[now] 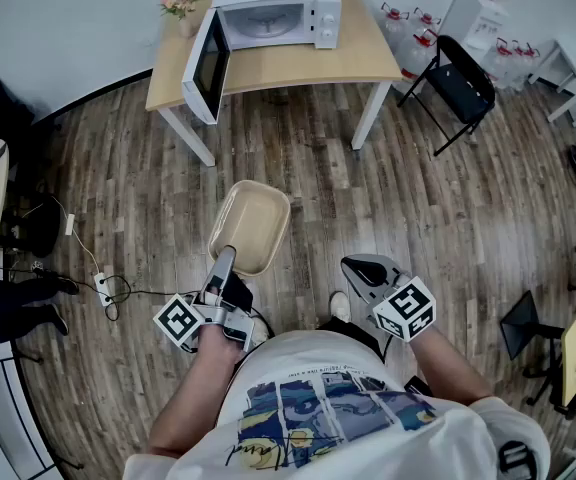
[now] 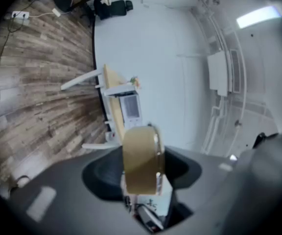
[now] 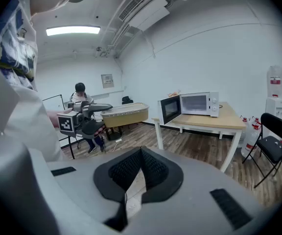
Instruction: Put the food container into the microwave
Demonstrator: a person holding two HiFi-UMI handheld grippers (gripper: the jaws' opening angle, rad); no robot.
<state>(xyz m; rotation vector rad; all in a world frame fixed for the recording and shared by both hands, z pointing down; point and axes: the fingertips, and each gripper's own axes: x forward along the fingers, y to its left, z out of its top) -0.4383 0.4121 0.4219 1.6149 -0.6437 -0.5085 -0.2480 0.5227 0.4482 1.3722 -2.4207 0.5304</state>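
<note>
A tan, empty food container (image 1: 251, 224) is held level over the wooden floor, with my left gripper (image 1: 222, 268) shut on its near rim. In the left gripper view the container (image 2: 142, 159) stands edge-on between the jaws. From the right gripper view the container (image 3: 125, 115) and the left gripper (image 3: 89, 110) show at the left. The white microwave (image 1: 276, 10) stands on the wooden table (image 1: 298, 63) ahead, its door (image 1: 208, 68) swung open to the left. My right gripper (image 1: 366, 271) hangs shut and empty beside my body, its pads meeting with nothing between them.
A small flower pot (image 1: 184, 4) stands left of the microwave. A black folding chair (image 1: 457, 86) stands right of the table, with water bottles (image 1: 408, 20) behind it. A power strip and cables (image 1: 103, 288) lie on the floor at left. A person's legs (image 1: 18, 303) show at the far left.
</note>
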